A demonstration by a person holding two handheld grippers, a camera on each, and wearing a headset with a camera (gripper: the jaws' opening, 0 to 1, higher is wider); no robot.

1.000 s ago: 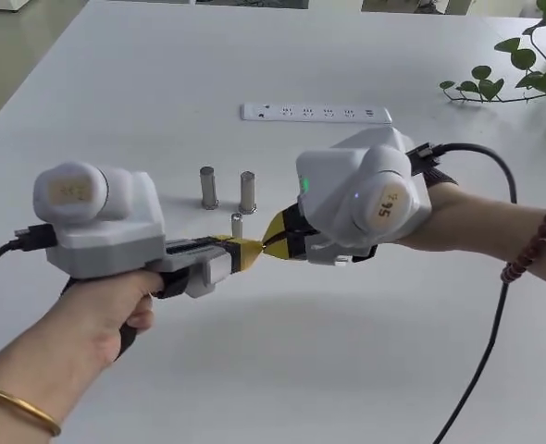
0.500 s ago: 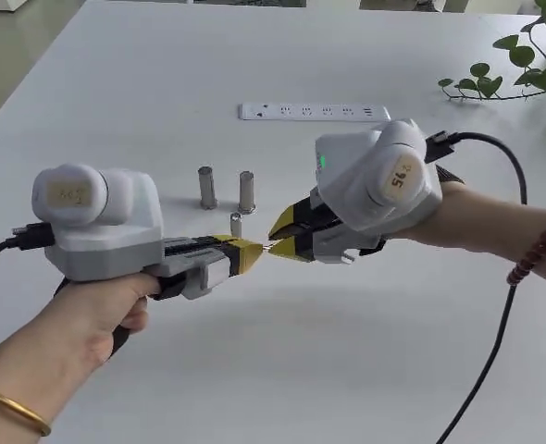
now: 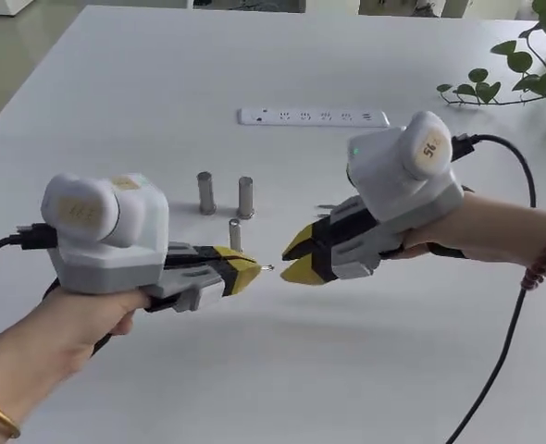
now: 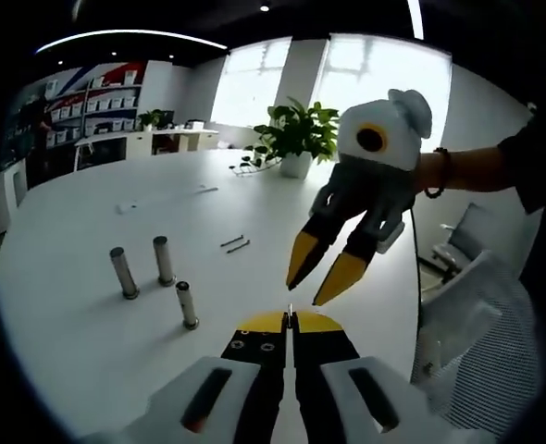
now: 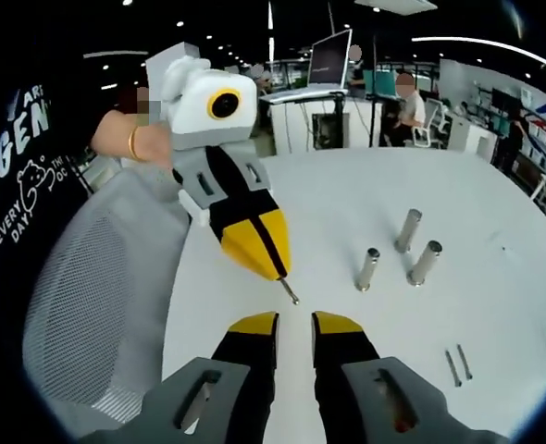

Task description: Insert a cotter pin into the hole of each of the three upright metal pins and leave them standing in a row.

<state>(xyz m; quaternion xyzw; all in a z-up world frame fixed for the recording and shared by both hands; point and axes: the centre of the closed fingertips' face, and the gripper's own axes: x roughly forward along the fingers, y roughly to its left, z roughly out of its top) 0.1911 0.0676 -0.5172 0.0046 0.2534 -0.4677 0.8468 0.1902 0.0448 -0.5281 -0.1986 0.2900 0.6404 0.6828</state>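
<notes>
Three upright metal pins stand on the white table: two side by side point(image 3: 205, 192) point(image 3: 245, 197) and a shorter-looking one point(image 3: 235, 234) in front. My left gripper point(image 3: 254, 265) is shut on a thin cotter pin point(image 3: 267, 268) whose tip pokes out past its yellow jaws, also clear in the right gripper view point(image 5: 291, 292). My right gripper point(image 3: 286, 265) faces it from the right, open and holding nothing, a short gap from the cotter pin's tip. Both grippers hover just right of the front metal pin point(image 4: 188, 304).
Two spare cotter pins point(image 3: 327, 207) lie on the table right of the metal pins. A white power strip point(image 3: 312, 117) lies further back. A trailing plant point(image 3: 509, 69) sits at the far right corner. The right gripper's cable point(image 3: 509, 305) hangs across the table.
The right gripper has opened and drawn back to the right, away from the left gripper's tip. The left gripper stays shut on the cotter pin.
</notes>
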